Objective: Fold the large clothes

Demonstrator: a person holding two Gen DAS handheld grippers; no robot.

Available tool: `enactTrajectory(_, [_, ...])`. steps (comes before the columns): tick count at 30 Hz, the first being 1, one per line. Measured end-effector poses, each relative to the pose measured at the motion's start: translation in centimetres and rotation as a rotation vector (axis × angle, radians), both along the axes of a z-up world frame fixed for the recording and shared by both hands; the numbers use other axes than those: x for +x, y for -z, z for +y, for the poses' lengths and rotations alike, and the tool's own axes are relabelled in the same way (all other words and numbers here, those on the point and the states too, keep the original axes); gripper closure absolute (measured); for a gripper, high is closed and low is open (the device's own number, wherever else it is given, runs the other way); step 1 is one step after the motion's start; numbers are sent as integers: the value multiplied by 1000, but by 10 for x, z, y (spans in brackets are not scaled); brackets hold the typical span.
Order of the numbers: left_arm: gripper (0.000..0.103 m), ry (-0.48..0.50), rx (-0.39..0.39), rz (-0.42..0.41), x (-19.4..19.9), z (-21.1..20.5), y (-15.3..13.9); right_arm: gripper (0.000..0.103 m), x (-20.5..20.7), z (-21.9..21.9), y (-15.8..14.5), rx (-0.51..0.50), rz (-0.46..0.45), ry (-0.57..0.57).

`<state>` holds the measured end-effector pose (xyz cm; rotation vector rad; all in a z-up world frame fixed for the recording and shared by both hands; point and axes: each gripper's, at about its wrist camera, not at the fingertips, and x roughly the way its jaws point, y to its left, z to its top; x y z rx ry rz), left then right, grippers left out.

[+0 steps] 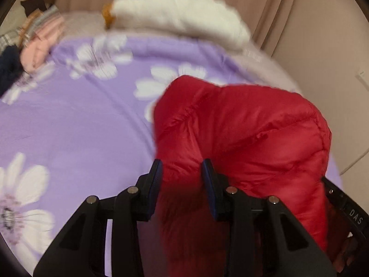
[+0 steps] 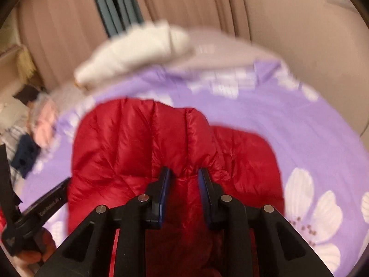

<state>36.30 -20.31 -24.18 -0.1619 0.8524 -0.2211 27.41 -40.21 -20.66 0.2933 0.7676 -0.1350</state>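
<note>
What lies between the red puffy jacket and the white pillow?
Only bare purple flowered bedsheet between red puffy jacket and white pillow, in the left wrist view.

Left gripper (image 1: 182, 168) and right gripper (image 2: 183, 175): red puffer jacket (image 1: 242, 133) bunched between both pairs of fingers, filling near space. Purple floral bedspread (image 1: 80, 120) bare to jacket's left, free passage. Far edge blocked: white bundle (image 1: 180, 16), folded clothes pile (image 1: 39, 39) at left, curtain (image 2: 189, 2) behind.
</note>
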Motion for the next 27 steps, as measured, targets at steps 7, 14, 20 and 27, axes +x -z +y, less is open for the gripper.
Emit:
enactTrajectory(7, [68,21,157,-44,20,-30,25,80,11,-32,56,172,-40,17])
enactTrajectory(14, [41,35,-47,49,10,25,14,76,-8,-27,29,139,-48,-6])
enactTrajectory(20, [17,121,-352,137,-18,79,-4,0,-57,-52,-6,128,-75,59])
enactTrajectory(27, [13,277,-661,335,-27,64,30,0,-64,-89,47,575,-21,60])
